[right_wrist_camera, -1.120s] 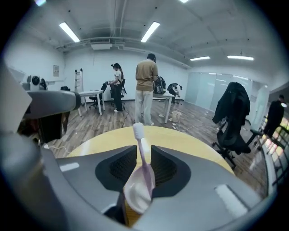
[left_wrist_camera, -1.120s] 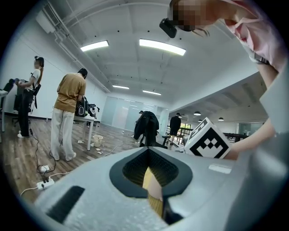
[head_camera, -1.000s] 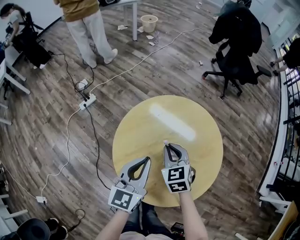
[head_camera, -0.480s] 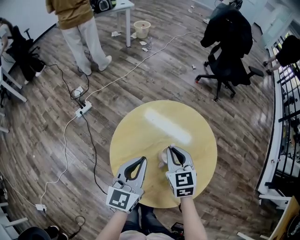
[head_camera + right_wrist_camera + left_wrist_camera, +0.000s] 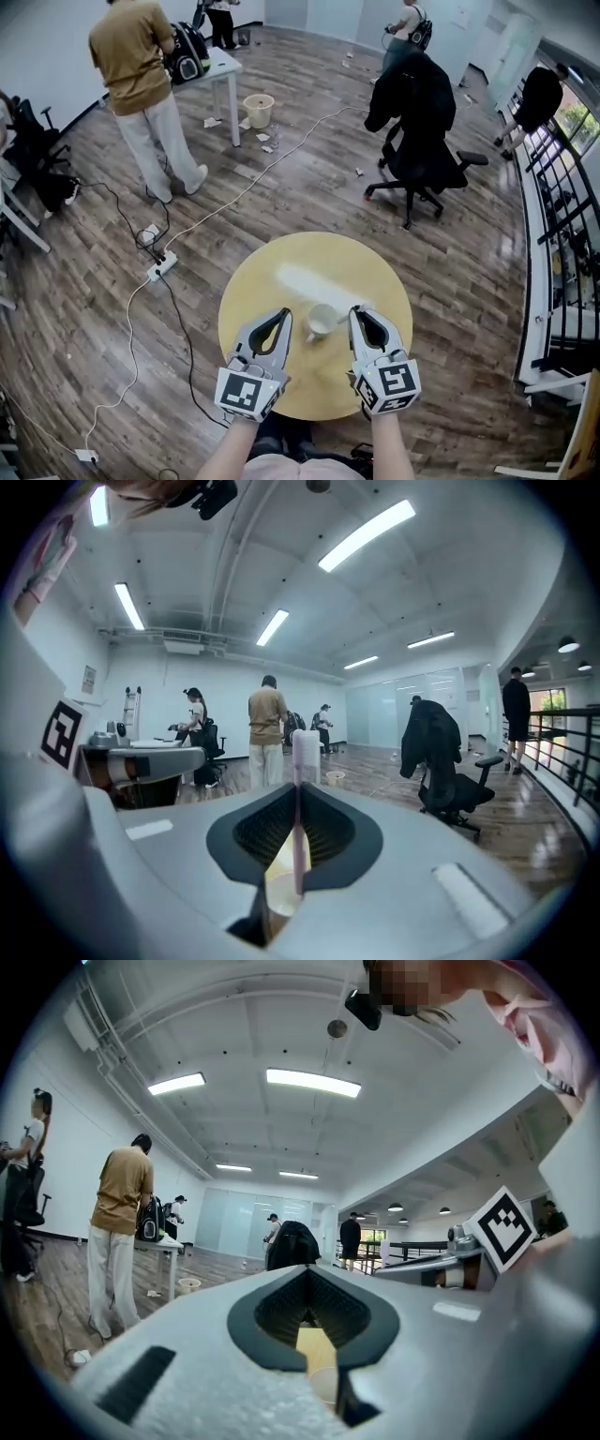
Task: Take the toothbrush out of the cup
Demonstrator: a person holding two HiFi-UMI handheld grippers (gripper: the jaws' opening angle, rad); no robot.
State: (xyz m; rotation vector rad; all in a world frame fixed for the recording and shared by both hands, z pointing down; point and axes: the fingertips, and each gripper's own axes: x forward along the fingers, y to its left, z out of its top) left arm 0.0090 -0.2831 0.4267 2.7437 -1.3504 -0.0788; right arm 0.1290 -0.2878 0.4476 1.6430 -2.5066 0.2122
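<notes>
Pinching the toothbrush (image 5: 297,803) upright, long axis vertical, right tongs (image 5: 361,314) hang just right of the cup (image 5: 322,322) on the table (image 5: 251,300); left tongs (image 5: 283,316) pressed together, empty.

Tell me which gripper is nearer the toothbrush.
Right. The right gripper is shut on the toothbrush. The left gripper sits on the other side of the cup, shut and empty.
</notes>
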